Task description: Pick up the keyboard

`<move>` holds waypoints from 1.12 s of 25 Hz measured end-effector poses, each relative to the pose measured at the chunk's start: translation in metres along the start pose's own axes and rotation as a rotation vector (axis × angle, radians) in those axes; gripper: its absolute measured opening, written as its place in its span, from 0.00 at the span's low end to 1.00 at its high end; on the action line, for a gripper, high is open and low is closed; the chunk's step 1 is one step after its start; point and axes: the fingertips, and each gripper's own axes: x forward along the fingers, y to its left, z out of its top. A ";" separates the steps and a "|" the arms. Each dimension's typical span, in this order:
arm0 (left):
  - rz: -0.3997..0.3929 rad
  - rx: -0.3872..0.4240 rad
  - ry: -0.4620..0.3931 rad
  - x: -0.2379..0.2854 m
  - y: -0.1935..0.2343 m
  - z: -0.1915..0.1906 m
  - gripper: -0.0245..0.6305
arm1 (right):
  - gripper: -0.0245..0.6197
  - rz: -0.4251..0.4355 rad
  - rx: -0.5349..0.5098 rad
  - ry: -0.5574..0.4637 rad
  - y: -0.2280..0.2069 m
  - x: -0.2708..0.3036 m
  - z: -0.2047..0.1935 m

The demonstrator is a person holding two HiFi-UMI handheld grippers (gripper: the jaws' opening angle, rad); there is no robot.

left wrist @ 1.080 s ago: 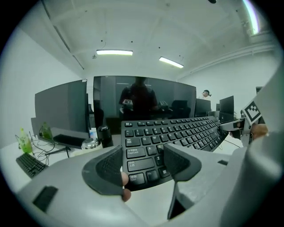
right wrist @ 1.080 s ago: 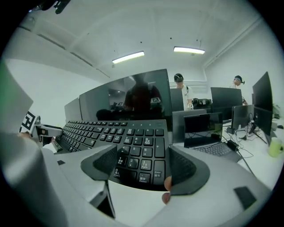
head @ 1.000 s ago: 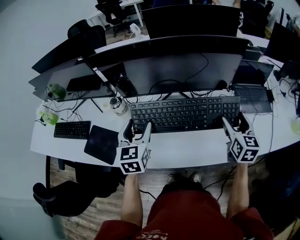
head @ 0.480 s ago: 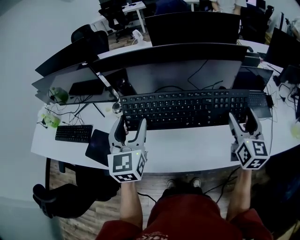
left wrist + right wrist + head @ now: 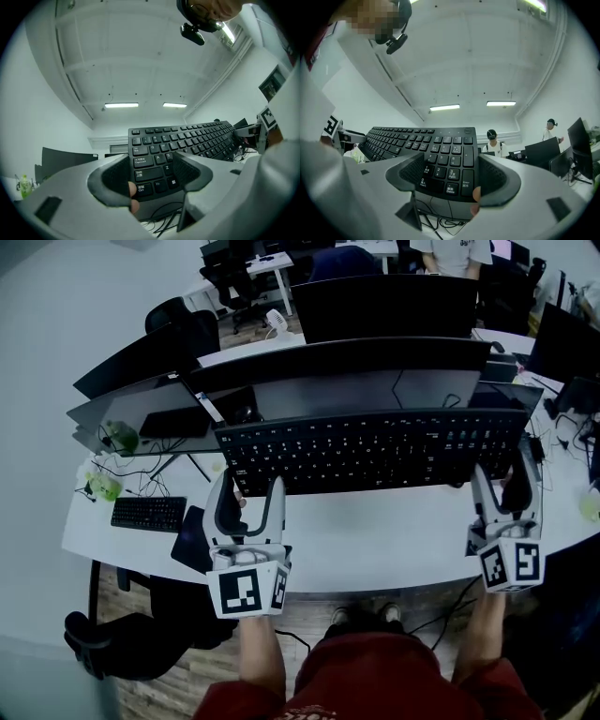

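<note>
While your left gripper grips the left end of the keyboard and your right gripper grips its right end, each pair of jaws is closed against the keyboard's near edge. The keyboard stretches between them, held up off the white desk, just in front of the monitors.

Open-plan office: long white desk with monitors and cables, swivel chairs behind, ceiling strip lights, people at further monitors.
</note>
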 end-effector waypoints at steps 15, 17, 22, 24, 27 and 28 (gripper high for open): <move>-0.003 -0.001 -0.039 0.000 0.003 0.011 0.48 | 0.59 -0.011 -0.011 -0.045 0.002 -0.005 0.013; -0.001 -0.002 -0.039 -0.001 0.002 0.010 0.48 | 0.59 -0.009 -0.012 -0.047 0.002 -0.005 0.013; 0.003 -0.002 -0.042 -0.002 0.000 0.009 0.48 | 0.59 -0.008 -0.014 -0.047 0.001 -0.006 0.012; 0.004 -0.002 -0.042 -0.002 0.000 0.009 0.48 | 0.59 -0.007 -0.014 -0.046 0.001 -0.006 0.012; 0.007 -0.001 -0.044 -0.003 0.001 0.010 0.48 | 0.59 -0.005 -0.014 -0.049 0.001 -0.006 0.012; 0.007 0.000 -0.046 -0.003 0.001 0.010 0.48 | 0.59 -0.004 -0.014 -0.049 0.001 -0.006 0.012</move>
